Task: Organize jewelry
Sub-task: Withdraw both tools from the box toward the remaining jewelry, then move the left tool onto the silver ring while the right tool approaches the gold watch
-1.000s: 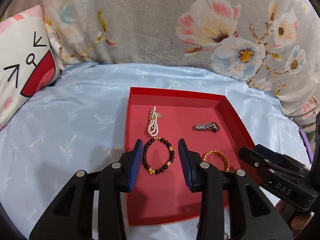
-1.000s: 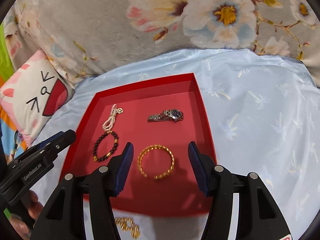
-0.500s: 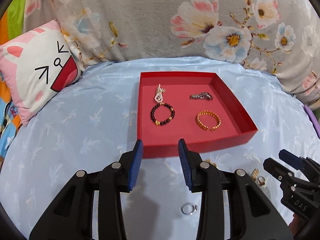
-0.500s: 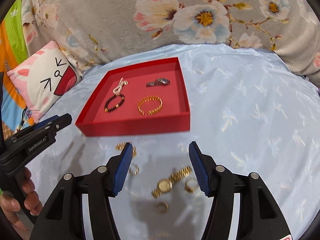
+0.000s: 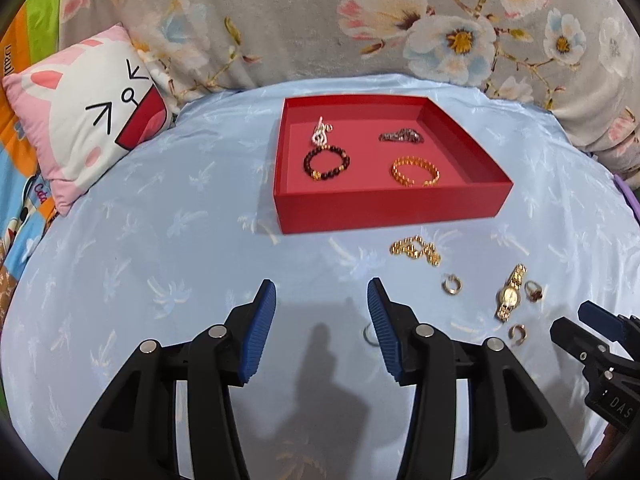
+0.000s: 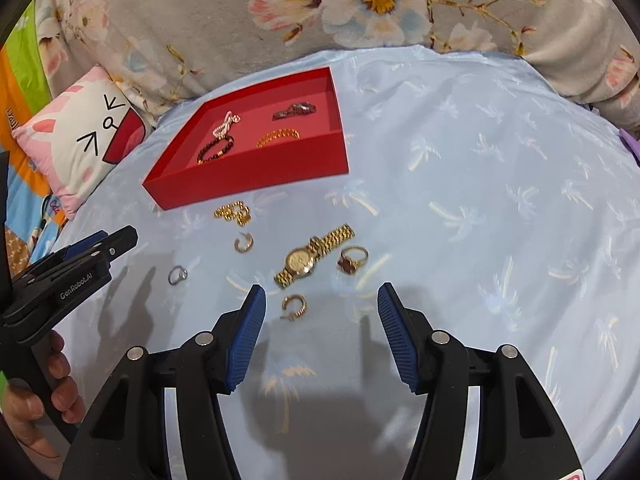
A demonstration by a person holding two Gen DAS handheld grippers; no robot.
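The gold watch (image 6: 312, 256) lay flat on the pale blue satin sheet (image 6: 480, 200), below the red tray (image 6: 256, 172), with its long axis running from 8 o'clock up to 2 o'clock in the right wrist view and its round dial near the lower end. Just beside it at 3 o'clock lay a gold ring with a dark red stone (image 6: 352, 260); at 6 o'clock a small gold hoop earring (image 6: 295, 307); at 10 o'clock a second hoop (image 6: 243, 242) and a crumpled gold chain (image 6: 234, 213); further at 9 o'clock a thin silver ring (image 6: 177, 275). The shallow square tray held four pieces: a pearl bracelet (image 5: 320, 132), a dark beaded bracelet (image 5: 326, 164), a gold open bangle (image 5: 416, 171) and a dark metal watch (image 5: 400, 136). The left gripper (image 5: 322, 320) was opening with nothing between its ribbed blue pads (image 5: 256, 332). The right gripper (image 6: 320, 332) stood apart above the sheet, empty.
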